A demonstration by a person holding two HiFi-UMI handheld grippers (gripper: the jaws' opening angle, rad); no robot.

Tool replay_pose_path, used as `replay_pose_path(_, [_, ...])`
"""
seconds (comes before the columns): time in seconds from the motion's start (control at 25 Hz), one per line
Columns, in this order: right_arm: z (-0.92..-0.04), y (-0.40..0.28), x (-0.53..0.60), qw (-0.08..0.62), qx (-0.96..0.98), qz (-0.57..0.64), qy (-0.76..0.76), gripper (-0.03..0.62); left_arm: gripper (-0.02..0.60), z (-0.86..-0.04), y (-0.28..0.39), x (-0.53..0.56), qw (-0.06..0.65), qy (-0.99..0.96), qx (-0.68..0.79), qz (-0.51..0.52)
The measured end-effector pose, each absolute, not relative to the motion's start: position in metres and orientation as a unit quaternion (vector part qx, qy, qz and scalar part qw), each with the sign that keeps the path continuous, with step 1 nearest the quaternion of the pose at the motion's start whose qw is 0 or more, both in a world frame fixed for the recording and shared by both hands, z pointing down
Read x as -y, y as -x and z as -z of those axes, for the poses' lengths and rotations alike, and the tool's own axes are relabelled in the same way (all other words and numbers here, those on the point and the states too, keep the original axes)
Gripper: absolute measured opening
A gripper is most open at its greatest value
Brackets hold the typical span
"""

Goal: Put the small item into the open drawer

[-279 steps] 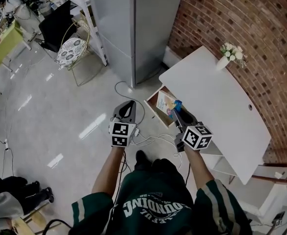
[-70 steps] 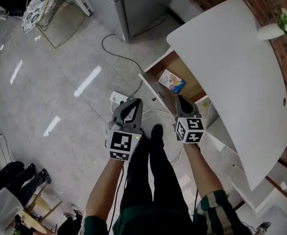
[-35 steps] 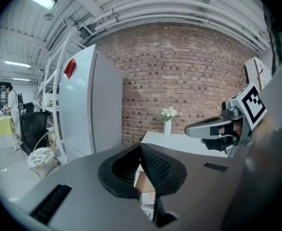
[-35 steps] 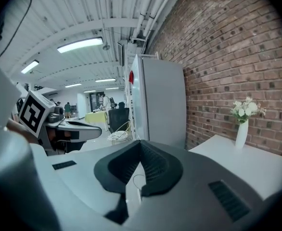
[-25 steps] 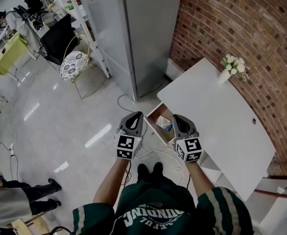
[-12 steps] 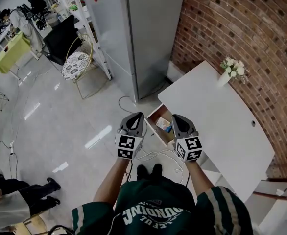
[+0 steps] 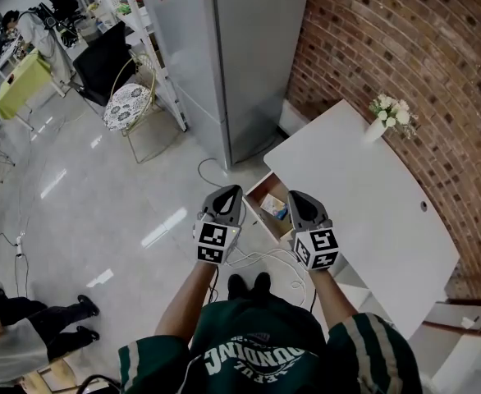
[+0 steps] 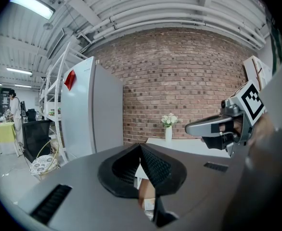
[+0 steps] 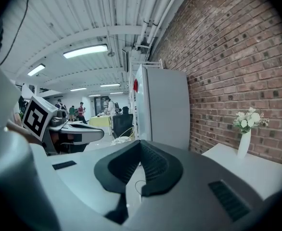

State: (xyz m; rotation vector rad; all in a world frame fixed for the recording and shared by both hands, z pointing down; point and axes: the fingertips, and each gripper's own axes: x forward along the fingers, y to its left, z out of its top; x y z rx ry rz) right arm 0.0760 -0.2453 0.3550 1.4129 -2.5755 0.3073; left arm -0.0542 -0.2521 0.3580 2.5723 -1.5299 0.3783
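- Fingers point(image 9: 153, 165) of the right gripper point(image 9: 141, 144) are clenched pad to pad with nothing between them. About 11 s ago this same gripper reached over the drawer point(image 7: 265, 194) with its tip at the blue corner of the small item point(image 7: 275, 209).
- On the left gripper point(image 8: 140, 147) the fingers point(image 8: 155, 167) are likewise pressed together on nothing. It has carried nothing in any of the earlier head views.
- That item, a pale packet with a blue edge, now lies inside the open drawer. In the head view it shows between the 2 grippers, and neither of them touches it. It was already lying loose there nearly 3 s ago.
- Since then the person has drawn back from the furniture. The drawer looks smaller and sits further ahead, and much more of the room is in sight.
- Both grippers are now held side by side in front of the body, close to level and short of the drawer front.
- Against the views from 1 s and half a second ago almost nothing differs: same pose, same drawer, same packet.
- My reading is that the placing is done and the hands have simply retired to a rest pose.
- The drawer remains pulled out from under the white table top point(image 7: 364, 195). The task sentence asks for nothing further, so I judge no step is left.
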Motion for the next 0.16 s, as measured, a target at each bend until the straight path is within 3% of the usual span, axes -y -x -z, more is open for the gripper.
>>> replay_pose_path(0.16, [-0.3561, -0.0748, 0.2421, 0.094, 0.869, -0.105, -0.473, 0.025, 0.015, -0.3583, 0.0518, 0.2494, 0.063, -0.852, 0.505, -0.125])
